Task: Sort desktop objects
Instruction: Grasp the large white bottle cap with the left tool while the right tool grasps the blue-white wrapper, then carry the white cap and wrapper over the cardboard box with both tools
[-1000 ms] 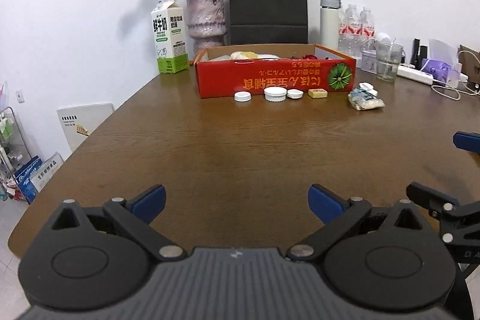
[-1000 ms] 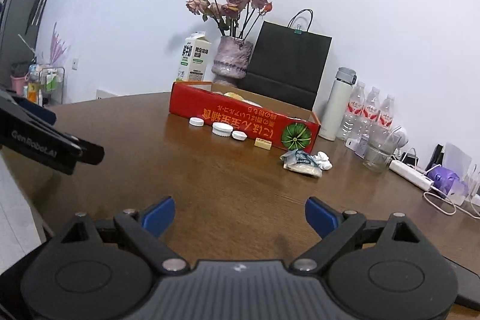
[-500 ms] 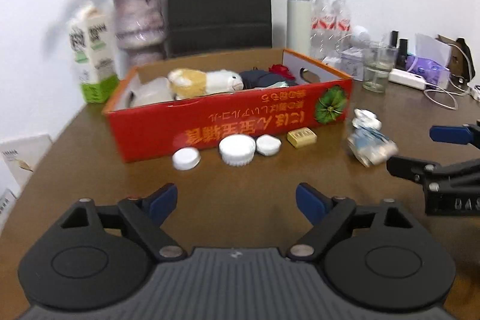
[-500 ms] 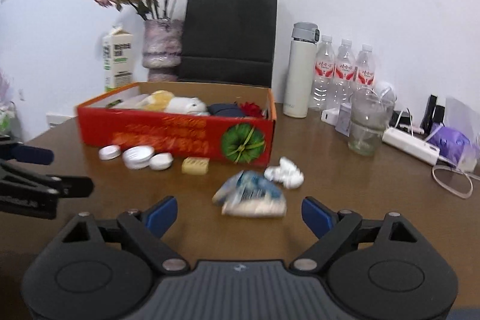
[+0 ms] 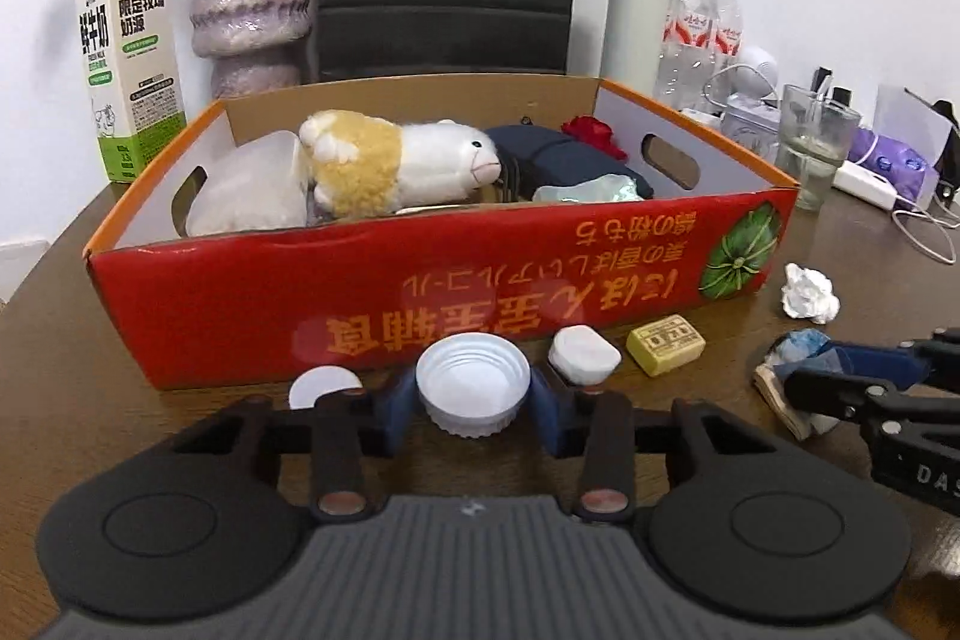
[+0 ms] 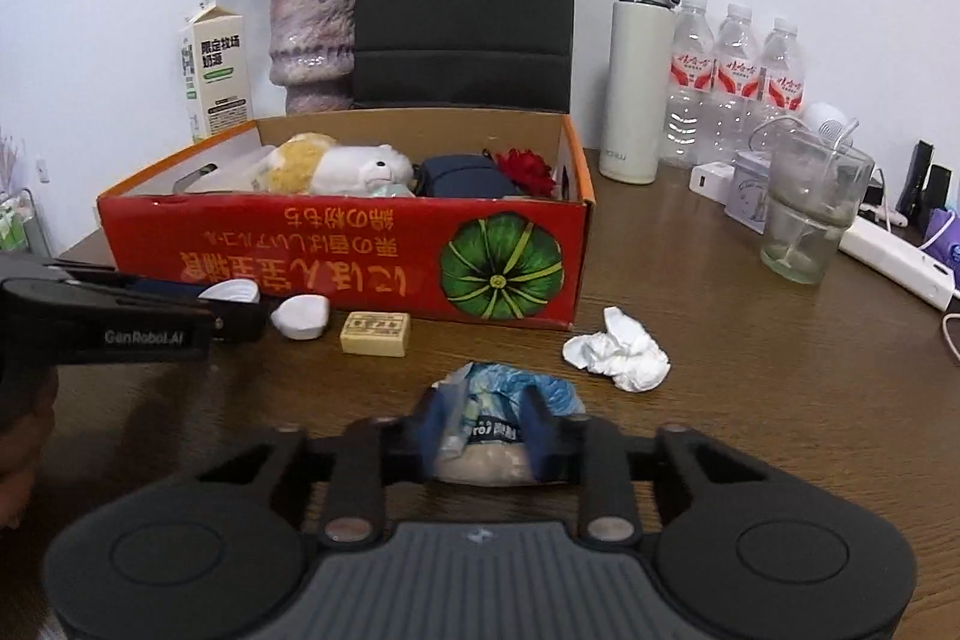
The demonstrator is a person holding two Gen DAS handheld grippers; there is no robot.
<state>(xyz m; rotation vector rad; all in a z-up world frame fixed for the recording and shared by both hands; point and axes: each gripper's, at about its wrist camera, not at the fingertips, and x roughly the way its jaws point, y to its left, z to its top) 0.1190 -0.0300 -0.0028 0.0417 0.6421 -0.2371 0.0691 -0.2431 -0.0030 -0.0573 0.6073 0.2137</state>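
The red box (image 5: 420, 292) is my landmark on the tabletop (image 6: 750, 376), already part full with a plush toy (image 5: 396, 166). In front of its right end lies the crinkled snack packet (image 6: 504, 424): soft, light and slippery film, so I take it across the middle. My right tool (image 6: 489, 436) is closing with the packet between its pads, which seem to press it, though the blur makes that hard to swear to. In front of the box's middle sits the white jar lid (image 5: 474, 382), rigid, light and smooth; my left tool (image 5: 474, 409) is closing across its ribbed rim, pads at both sides. Smaller caps and a yellow eraser (image 5: 665, 343) wait beside it.
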